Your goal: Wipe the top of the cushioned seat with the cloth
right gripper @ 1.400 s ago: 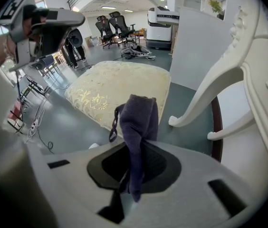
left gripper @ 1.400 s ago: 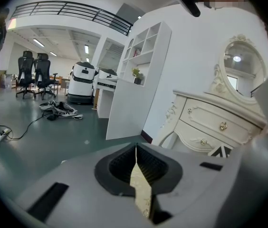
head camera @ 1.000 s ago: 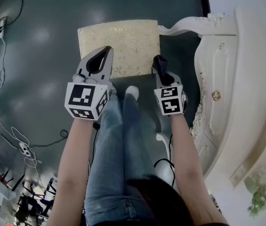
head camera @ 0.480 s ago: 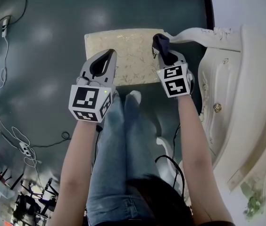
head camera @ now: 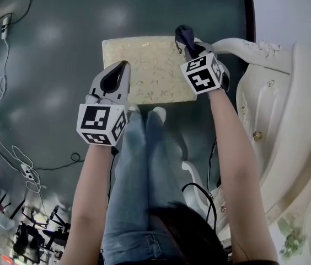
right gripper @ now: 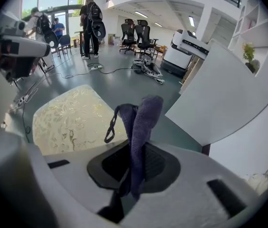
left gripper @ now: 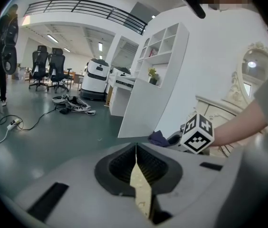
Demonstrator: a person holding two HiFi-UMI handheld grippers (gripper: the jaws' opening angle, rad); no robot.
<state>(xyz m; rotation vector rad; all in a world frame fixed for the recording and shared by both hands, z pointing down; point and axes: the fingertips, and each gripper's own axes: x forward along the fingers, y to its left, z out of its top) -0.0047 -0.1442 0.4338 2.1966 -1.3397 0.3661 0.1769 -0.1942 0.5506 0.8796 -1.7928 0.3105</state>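
1. Cloth [right gripper: 142,118], dark purple, is clamped in the right gripper's [head camera: 189,44] closed jaws. Its free end pokes past the tips, so fabric rather than plastic would meet the cushion.
2. It sits over the cushioned seat's [head camera: 144,65] far right corner, probably to start a stroke; I cannot tell if it touches.
3. Left gripper [head camera: 122,66], jaws together and empty, hangs over the seat's left side, clear of the wiping path.

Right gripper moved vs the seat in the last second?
Yes. The right gripper, shut on the cloth, has gone forward, away from the person, from the seat's near right corner to its far right corner.
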